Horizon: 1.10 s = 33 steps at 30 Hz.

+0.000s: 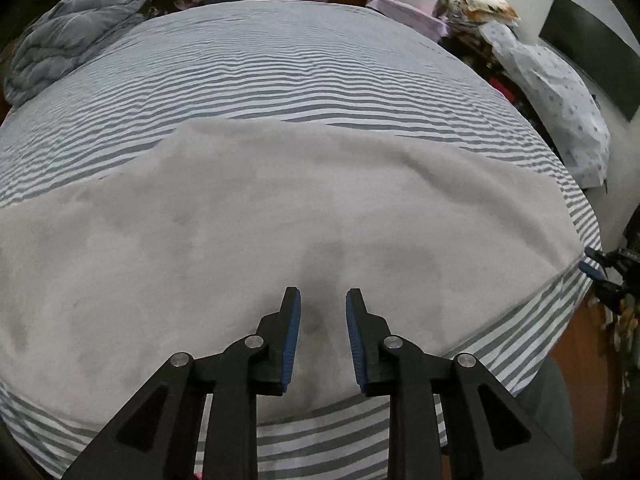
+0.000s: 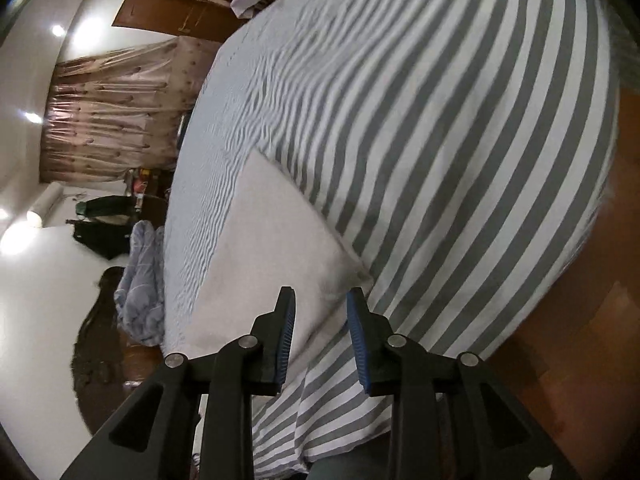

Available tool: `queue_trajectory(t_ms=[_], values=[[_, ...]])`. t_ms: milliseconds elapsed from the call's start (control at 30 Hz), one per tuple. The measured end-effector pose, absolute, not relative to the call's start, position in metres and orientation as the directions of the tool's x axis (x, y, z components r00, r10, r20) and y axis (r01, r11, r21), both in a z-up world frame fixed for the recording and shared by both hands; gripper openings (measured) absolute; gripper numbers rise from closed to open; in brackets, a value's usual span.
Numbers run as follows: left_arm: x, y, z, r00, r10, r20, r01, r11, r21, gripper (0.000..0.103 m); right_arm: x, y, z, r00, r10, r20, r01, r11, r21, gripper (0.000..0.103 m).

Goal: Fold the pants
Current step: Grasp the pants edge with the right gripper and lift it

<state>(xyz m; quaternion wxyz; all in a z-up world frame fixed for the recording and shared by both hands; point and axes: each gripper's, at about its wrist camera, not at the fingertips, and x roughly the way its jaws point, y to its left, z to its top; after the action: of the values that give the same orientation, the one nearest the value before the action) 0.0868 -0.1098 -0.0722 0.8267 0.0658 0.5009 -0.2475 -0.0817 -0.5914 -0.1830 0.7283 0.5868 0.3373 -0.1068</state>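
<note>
Light grey pants (image 1: 260, 232) lie spread flat across the near part of a striped bed (image 1: 280, 64). My left gripper (image 1: 323, 300) is open and empty, just above the pants' near edge at the middle. In the right wrist view the pants (image 2: 272, 248) show as a pale slab ending in a corner near the bed's edge. My right gripper (image 2: 321, 300) is open and empty, its jaws either side of that corner. The right gripper's blue tips (image 1: 592, 270) also show at the far right of the left wrist view, at the pants' right end.
A crumpled grey-blue quilt (image 1: 68, 48) lies at the bed's far left. A pile of patterned bedding (image 1: 552, 92) stands beside the bed on the right. Curtains (image 2: 112, 112) hang past the bed's far side. Wooden floor (image 2: 580, 320) runs along the bed's near side.
</note>
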Motion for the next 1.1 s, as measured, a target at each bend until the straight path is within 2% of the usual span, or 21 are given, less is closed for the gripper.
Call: queue_trajectory(t_ms=[67,200,300,367,533,700,867,1100], values=[[0.086,-0.12,-0.072,0.377,-0.334,-0.864,0.484,0.866,-0.124,0.025,-0.078,-0.583,-0.192,0.754,0.257,-0.604,0.544,0.271,0.794,0.034],[0.093,-0.129,-0.076,0.37,-0.317,-0.873,0.482,0.869,-0.112,0.025,-0.072,-0.579,-0.21,0.758,0.282,-0.588,0.536,0.245,0.808,0.039],[0.094,-0.131,-0.085,0.362,-0.291,-0.885,0.481,0.872,-0.09,0.025,-0.079,-0.591,-0.213,0.797,0.243,-0.552,0.511,0.217,0.832,0.038],[0.092,-0.129,-0.091,0.35,-0.276,-0.895,0.482,0.872,-0.08,0.025,-0.081,-0.602,-0.213,0.818,0.235,-0.526,0.486,0.208,0.849,0.03],[0.081,-0.129,-0.098,0.356,-0.263,-0.897,0.5,0.864,-0.055,0.025,-0.074,-0.6,-0.208,0.801,0.225,-0.555,0.493,0.279,0.824,0.028],[0.079,-0.143,-0.087,0.347,-0.308,-0.886,0.525,0.847,-0.088,0.025,-0.076,-0.601,-0.217,0.811,0.211,-0.545,0.499,0.236,0.834,0.028],[0.074,-0.172,-0.083,0.33,-0.348,-0.878,0.571,0.814,-0.108,0.025,-0.075,-0.597,-0.204,0.803,0.193,-0.563,0.509,0.267,0.818,0.023],[0.067,-0.189,-0.104,0.321,-0.356,-0.877,0.604,0.791,-0.1,0.026,-0.069,-0.589,-0.178,0.78,0.149,-0.608,0.547,0.31,0.778,0.019]])
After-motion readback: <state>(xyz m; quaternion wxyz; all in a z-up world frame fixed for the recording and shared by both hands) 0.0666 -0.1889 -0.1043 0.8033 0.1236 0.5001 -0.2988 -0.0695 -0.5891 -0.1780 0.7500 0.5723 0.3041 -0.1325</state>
